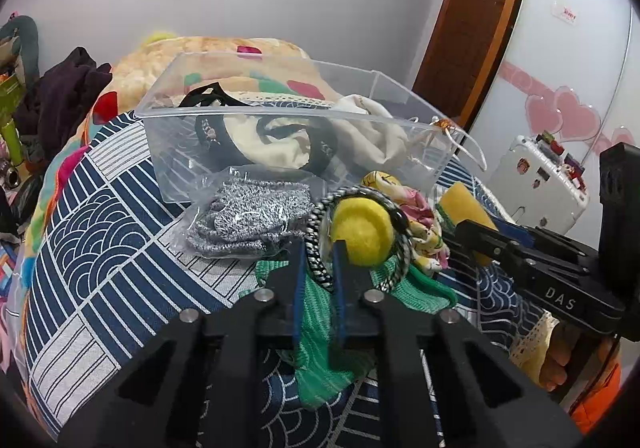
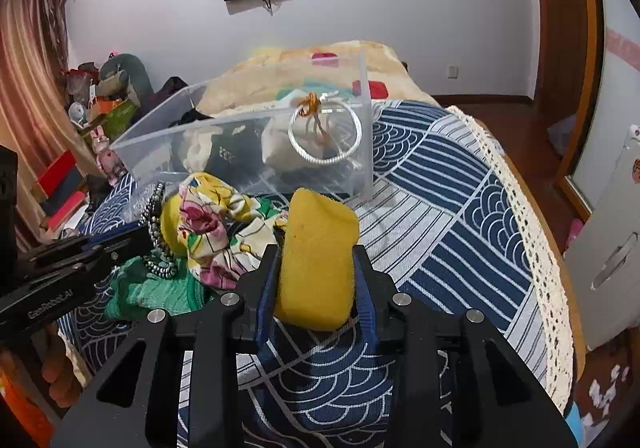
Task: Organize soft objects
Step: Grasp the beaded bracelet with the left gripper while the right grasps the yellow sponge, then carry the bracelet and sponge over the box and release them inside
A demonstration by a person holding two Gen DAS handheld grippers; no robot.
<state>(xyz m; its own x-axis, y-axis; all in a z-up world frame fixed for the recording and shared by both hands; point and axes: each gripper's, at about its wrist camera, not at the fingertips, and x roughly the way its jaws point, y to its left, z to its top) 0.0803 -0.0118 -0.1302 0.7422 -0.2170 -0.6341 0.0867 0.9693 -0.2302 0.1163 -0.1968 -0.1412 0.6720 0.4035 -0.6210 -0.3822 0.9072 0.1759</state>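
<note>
My left gripper (image 1: 318, 252) is shut on a black-and-white braided rope ring (image 1: 316, 248) and holds it upright over a green knit cloth (image 1: 320, 332). A yellow round pad (image 1: 362, 226) shows through the ring. My right gripper (image 2: 316, 256) is shut on a yellow sponge (image 2: 316, 260), which also shows in the left wrist view (image 1: 466, 207). A floral cloth (image 2: 216, 215) lies beside it. A clear plastic bin (image 1: 280, 119) behind holds cream fabric, black bands and a white cord ring (image 2: 326, 135).
A bagged grey knit item (image 1: 248, 215) lies in front of the bin. All rests on a blue-and-white patterned bedspread (image 2: 448, 215) with a lace edge. A fluffy blanket (image 1: 192, 55) lies behind the bin. Clutter stands at the left, a white cabinet (image 1: 536, 183) at the right.
</note>
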